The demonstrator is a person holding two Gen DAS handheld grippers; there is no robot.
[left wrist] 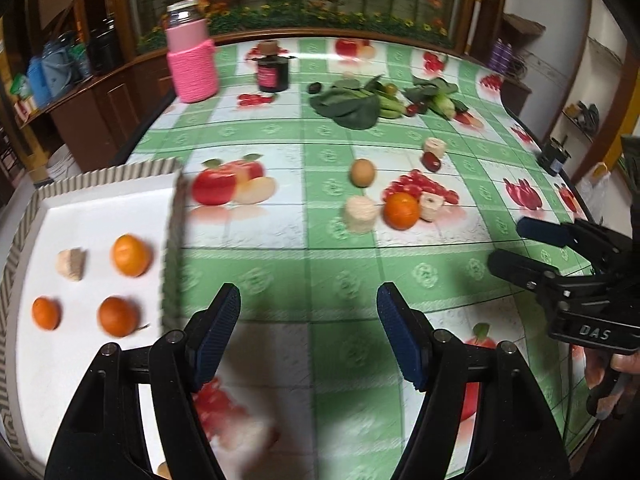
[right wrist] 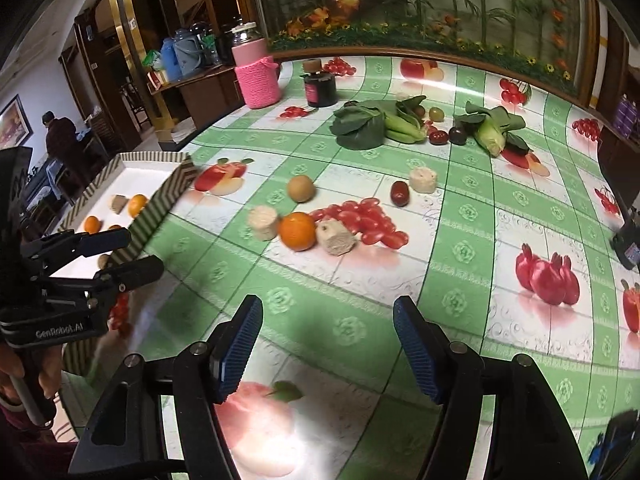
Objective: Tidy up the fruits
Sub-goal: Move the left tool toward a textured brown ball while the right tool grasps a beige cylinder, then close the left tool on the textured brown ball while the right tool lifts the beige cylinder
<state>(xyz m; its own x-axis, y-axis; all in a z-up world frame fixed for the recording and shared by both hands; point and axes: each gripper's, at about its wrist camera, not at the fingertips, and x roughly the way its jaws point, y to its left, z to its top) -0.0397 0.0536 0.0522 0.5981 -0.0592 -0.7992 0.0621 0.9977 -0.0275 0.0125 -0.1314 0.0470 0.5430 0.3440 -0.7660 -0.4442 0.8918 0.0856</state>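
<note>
My left tongs (left wrist: 309,332) hang spread and empty over the green-checked tablecloth (left wrist: 360,272); my right tongs (right wrist: 328,344) gape too, nothing between the pads. At ten o'clock sits the striped tray (left wrist: 100,208), holding three oranges and a pale chunk. Farther off at one o'clock, a loose orange (left wrist: 401,210) lies between two pale chunks, with a brown egg-like fruit (left wrist: 363,172) beyond it.

Left gripper (left wrist: 309,332) tilted downward over the table, jaws apart, nothing between its blue pads, right gripper (right wrist: 328,346) angled down likewise, jaws wide and empty, a hand (right wrist: 24,376) gripping the left gripper's handle, fingers (left wrist: 616,376) wrapped around the right gripper's handle
</note>
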